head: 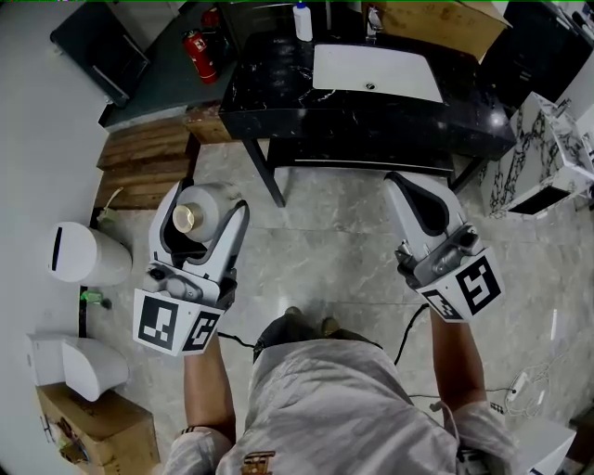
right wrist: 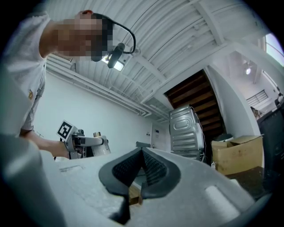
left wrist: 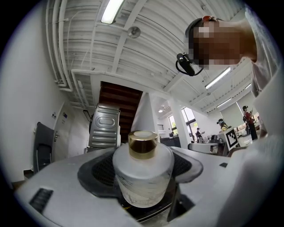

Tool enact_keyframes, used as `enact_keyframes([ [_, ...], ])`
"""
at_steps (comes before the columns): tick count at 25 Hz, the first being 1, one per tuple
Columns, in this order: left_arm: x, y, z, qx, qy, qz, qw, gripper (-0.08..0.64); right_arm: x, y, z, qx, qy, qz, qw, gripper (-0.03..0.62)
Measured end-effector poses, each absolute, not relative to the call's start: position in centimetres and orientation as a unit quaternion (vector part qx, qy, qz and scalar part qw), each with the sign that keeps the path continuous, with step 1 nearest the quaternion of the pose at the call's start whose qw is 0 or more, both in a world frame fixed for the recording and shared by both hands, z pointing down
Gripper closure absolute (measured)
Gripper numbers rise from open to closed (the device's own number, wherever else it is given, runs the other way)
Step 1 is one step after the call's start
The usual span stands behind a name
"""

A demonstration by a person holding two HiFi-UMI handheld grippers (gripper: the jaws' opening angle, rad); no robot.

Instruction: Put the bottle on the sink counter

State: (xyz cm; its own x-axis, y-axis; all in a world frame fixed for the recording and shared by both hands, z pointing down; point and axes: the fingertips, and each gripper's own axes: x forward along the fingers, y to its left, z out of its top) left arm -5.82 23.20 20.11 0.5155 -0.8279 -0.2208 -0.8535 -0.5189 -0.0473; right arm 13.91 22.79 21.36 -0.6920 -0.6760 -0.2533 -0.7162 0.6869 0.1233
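The left claw (head: 206, 208) is gripping the white, gold-capped bottle (head: 217, 208), its jaws pressing the bottle's sides, as the left gripper view is showing close up. Only the head view is showing the black bench (head: 278, 97) with its white sink (head: 408, 85), well ahead of both claws. The right claw (head: 411, 184) is hanging clenched, empty.

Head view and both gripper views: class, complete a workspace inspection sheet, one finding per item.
Surface: black sink counter with white basin, ahead of the person.
Job's things: gold-capped bottle, not yet on the counter.
Clutter: blue-capped bottle at the counter's back edge.
Grippers: left gripper shut on the gold-capped bottle; right gripper shut, empty.
Cables: black cable on the floor; white cable at right.
Surroundings: fire extinguisher, wooden pallet, cardboard box, white bin.
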Motion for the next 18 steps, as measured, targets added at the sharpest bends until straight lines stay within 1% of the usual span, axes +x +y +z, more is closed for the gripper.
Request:
enact_keyframes([
  [9, -5.5, 18.3, 20.9, -0.868, 0.485, 0.082, 0.071, 0.232, 14.8, 18.3, 22.4, -0.387, 0.913, 0.103, 0.085, 0.592],
  [18, -8.3, 9.1, 22.1, -0.872, 0.477, 0.089, 0.065, 0.233, 12.3, 9.3, 23.4, -0.399, 0.909, 0.100, 0.065, 0.592],
])
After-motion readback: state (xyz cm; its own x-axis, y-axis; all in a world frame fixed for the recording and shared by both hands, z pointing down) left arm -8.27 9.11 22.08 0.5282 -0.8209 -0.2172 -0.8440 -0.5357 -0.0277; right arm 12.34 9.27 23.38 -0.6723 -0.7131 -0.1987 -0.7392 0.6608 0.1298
